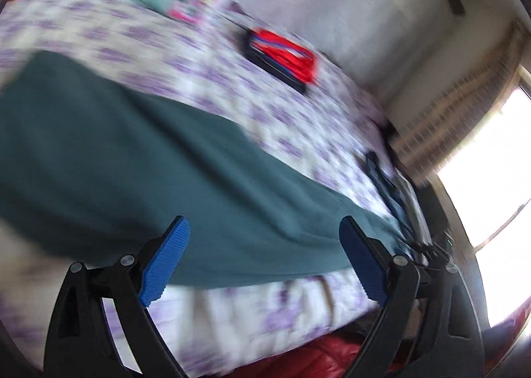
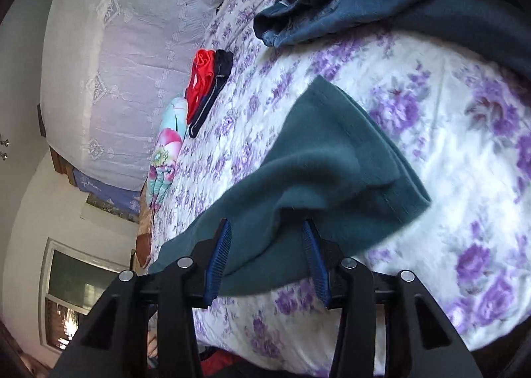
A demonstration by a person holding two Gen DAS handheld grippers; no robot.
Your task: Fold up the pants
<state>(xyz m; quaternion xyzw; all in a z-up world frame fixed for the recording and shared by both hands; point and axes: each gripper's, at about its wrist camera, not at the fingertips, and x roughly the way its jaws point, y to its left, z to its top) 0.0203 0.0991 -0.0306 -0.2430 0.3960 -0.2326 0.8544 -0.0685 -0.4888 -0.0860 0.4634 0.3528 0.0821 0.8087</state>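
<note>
Teal pants point(image 2: 318, 158) on floral bedspread point(image 2: 431, 132) — left claw point(image 1: 265, 255) spread wide, right claw point(image 2: 267, 253) apart, cloth between.

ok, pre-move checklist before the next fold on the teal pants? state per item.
1. Right gripper on the cloth: cannot tell. Teal pants lie between its jaws, which stand partly apart; contact with the pads is not clear.
2. Left gripper free: ok. Jaws wide open, nothing between them, pants just ahead.
3. Pants flat: not ok. The right wrist view shows a lifted, folded-over end.
4. Landing area on the floral bedspread: ok beside the pants.
5. Other clothes out of the way: ok. Red and navy garment and blue jeans lie apart.
6. Left view sharpness: not ok, motion blur.
</note>
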